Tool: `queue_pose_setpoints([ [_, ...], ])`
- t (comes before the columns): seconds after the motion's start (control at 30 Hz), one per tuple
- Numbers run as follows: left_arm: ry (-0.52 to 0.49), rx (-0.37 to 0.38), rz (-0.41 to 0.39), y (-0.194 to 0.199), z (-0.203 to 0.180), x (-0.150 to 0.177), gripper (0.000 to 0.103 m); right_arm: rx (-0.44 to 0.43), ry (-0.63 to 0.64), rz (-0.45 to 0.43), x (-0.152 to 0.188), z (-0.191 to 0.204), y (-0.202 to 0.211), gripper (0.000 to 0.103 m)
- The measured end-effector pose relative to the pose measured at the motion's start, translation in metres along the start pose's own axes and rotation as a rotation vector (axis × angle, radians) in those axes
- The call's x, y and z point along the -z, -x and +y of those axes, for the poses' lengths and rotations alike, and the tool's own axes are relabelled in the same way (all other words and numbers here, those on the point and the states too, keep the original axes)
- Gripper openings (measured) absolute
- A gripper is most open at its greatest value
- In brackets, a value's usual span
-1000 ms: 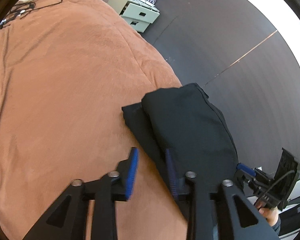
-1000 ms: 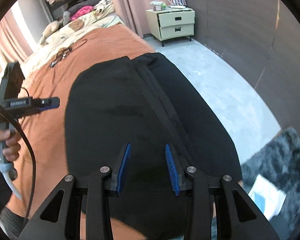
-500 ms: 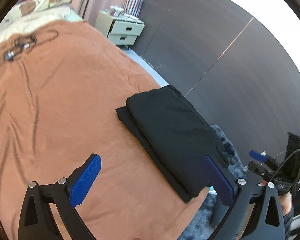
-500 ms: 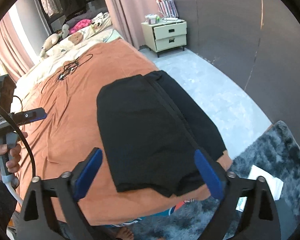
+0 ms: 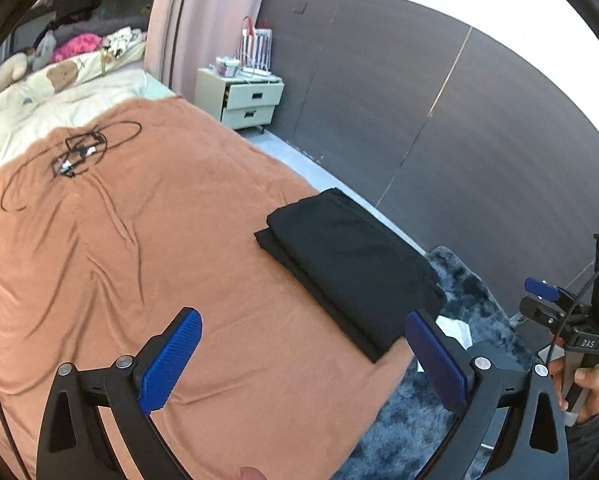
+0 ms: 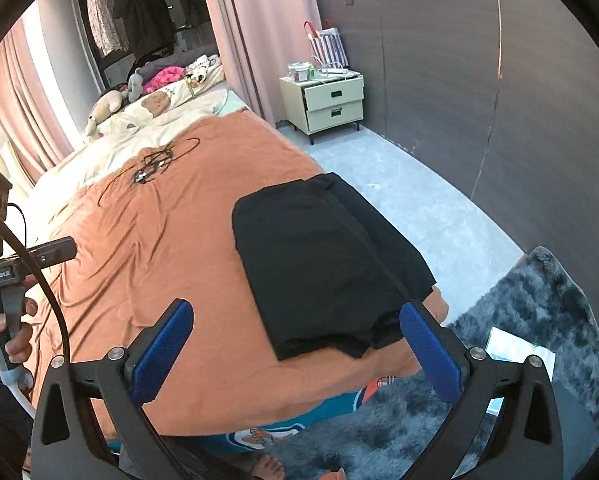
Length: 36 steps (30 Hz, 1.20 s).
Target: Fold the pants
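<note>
We saw a bed covered by an orange-brown blanket (image 6: pixel 147 240), wrinkled across its middle, with a cream sheet (image 6: pixel 111 160) showing at the far end. The folded black pants (image 6: pixel 315 264) lay flat on the blanket near its right edge and near corner. Far to the left, a tangle of black cable (image 6: pixel 155 166) lay on the blanket, well apart from the pants.

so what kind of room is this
A bedroom, almost certainly. A bed with an orange blanket fills most of the view, stuffed toys lie at its head, and a cream nightstand stands beside it. The folded black pants lie near the bed's foot.
</note>
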<state>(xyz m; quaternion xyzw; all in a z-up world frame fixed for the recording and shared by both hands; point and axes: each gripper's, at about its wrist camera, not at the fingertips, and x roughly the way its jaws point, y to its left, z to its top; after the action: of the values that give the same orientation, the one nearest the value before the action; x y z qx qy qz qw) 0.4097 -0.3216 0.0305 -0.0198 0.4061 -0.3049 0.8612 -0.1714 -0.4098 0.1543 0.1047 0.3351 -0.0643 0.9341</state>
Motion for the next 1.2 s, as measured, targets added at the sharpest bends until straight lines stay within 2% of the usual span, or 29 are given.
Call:
queue_pose_setpoints([
  [0.43,-0.026,-0.024,-0.117,0.107,-0.002,0.043,0.103,-0.016,0.050,-0.069,0.035,0.037,0.055,0.103],
  [0.63,-0.017,-0.050,-0.174,0.154,0.001,0.071,0.103,-0.026,0.064,-0.113,0.062,0.050,0.073,0.103],
  [1.2,-0.025,-0.147,-0.301,0.252,0.004,0.150,0.103,-0.089,0.133,-0.210,0.131,0.088,0.116,0.103],
])
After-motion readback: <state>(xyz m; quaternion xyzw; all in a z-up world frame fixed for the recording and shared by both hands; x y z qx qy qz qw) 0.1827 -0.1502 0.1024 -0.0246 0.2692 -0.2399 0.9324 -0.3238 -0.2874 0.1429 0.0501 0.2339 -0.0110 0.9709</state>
